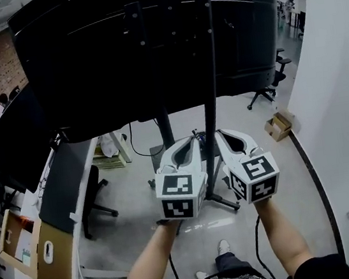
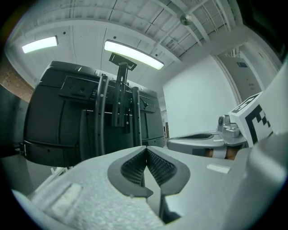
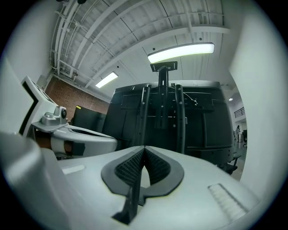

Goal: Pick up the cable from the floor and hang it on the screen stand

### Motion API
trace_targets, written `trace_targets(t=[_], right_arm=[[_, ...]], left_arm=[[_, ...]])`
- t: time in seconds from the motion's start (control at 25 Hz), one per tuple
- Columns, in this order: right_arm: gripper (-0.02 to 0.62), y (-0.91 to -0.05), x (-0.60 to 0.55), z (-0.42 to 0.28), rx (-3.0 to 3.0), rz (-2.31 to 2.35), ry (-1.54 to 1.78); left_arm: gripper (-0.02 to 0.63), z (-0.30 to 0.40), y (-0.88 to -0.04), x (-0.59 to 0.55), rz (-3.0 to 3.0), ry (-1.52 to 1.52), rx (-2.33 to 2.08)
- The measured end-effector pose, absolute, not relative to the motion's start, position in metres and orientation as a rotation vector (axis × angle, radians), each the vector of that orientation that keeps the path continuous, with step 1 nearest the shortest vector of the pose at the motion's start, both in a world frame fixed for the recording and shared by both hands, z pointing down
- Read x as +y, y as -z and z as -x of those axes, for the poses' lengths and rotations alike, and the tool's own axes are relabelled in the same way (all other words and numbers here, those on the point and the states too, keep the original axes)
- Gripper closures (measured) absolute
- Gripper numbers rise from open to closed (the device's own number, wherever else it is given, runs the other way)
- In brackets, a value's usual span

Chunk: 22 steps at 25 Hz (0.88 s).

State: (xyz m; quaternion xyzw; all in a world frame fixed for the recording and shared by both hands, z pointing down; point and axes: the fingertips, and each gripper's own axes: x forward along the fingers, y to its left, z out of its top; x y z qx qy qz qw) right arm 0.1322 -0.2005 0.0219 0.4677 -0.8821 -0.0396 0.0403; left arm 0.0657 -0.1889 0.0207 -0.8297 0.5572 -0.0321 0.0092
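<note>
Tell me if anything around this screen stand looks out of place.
A cardboard box sits askew on the floor by the white wall. A thin cable droops loose left of the screen stand.

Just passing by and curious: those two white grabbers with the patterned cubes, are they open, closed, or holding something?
Left white gripper: closed, nothing between its jaws.
Right white gripper: closed, nothing between its jaws.

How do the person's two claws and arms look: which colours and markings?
The left claw and right claw have white tapered shells with dark ribbed pads. Each carries a cube of black-and-white square markers. A black cable trails under each. Forearms are bare; short sleeves are black.
</note>
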Motion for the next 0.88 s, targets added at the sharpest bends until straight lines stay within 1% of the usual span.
trace_targets(t=[0.4,0.88], right_arm=[[0.591,-0.043,-0.177,-0.135,-2.681,-1.439,0.078],[0.591,-0.044,-0.174,-0.138,-2.687,-1.438,0.082]], left_arm=[[0.606,-0.081,-0.044,-0.176,2.625,0.141,1.733],[0.604,-0.091,-0.040,-0.172,2.634,0.144,1.694]])
